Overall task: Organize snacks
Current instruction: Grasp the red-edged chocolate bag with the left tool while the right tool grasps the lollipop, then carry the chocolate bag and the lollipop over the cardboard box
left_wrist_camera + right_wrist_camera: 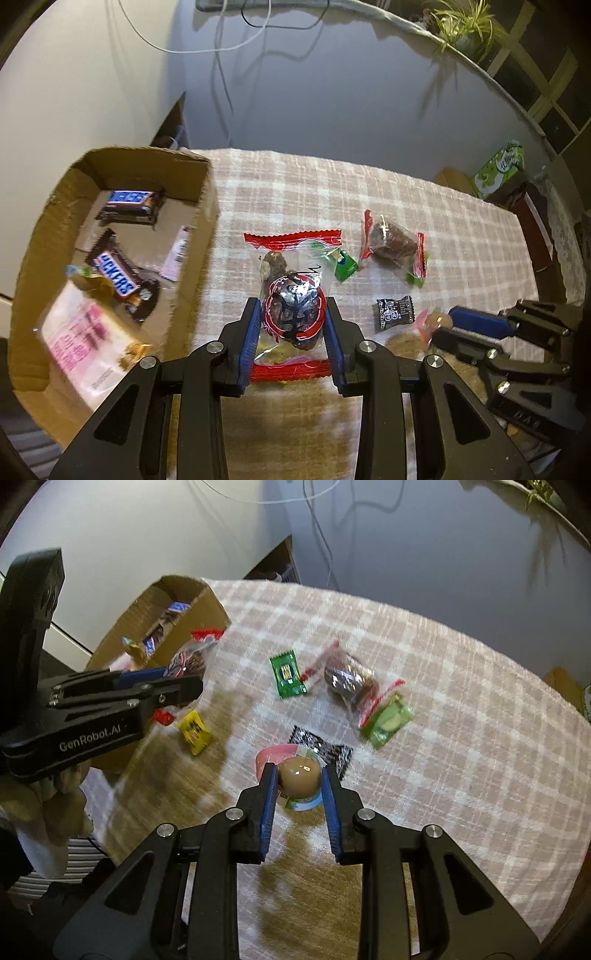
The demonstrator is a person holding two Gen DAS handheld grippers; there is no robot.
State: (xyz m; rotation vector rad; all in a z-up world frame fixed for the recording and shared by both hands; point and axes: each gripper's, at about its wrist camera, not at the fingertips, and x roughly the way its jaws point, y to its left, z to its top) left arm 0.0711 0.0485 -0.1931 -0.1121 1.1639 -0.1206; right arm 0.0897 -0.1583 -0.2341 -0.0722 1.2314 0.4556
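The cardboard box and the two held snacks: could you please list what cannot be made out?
- Left wrist view: cardboard box near end, cut off behind the gripper frame; pink packet print blurred.
- Right wrist view: box contents hidden by its wall and the left gripper.
- Egg-shaped snack label, covered by the right gripper's fingers.

a pale wall point(332, 92) stands behind the table, its checked pink-and-white cloth point(424, 206) catching warm light. white and dark cables point(221, 74) hang down the wall. a leafy plant point(465, 22) sits upper right, beside what may be shelving point(546, 96).
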